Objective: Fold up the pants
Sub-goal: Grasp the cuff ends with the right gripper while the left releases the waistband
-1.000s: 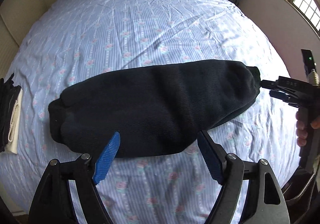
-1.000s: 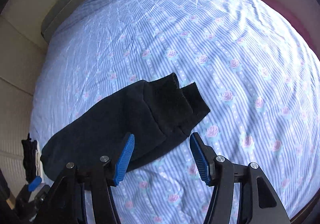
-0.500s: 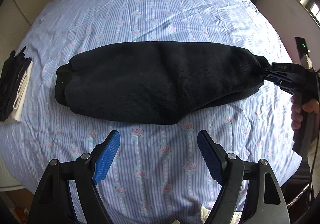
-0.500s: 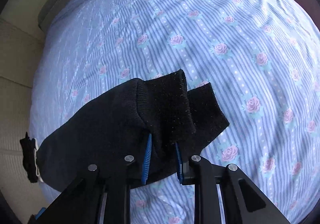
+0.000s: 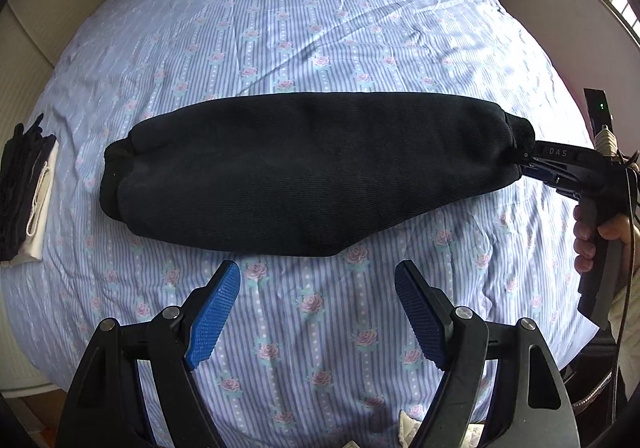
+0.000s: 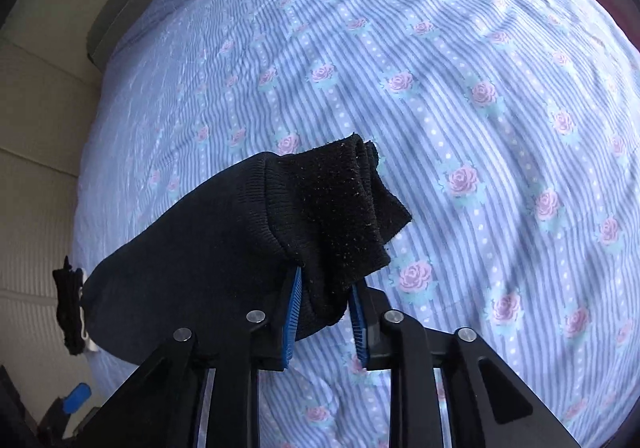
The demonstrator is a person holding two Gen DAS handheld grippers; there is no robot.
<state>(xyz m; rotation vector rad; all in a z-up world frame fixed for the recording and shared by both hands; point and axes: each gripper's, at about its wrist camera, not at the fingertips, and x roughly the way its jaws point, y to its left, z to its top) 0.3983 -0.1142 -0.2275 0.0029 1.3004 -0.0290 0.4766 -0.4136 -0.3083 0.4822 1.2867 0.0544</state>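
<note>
Black pants (image 5: 304, 171) lie folded lengthwise across the bed, waist end at the left, leg cuffs at the right. My left gripper (image 5: 318, 312) is open and empty, held back from the near edge of the pants. My right gripper (image 6: 324, 308) is shut on the ribbed leg cuffs (image 6: 336, 207) and lifts them slightly off the sheet. It shows in the left wrist view (image 5: 536, 163) at the pants' right end, with a hand on its handle.
The bed has a blue striped sheet with roses (image 5: 320, 27). A stack of folded dark and cream clothes (image 5: 24, 191) lies at the bed's left edge, also in the right wrist view (image 6: 70, 308). A headboard (image 6: 132, 3) and walls surround the bed.
My right gripper closed on the leg cuffs and raised them a little. My left gripper pulled back from the pants, staying open.
</note>
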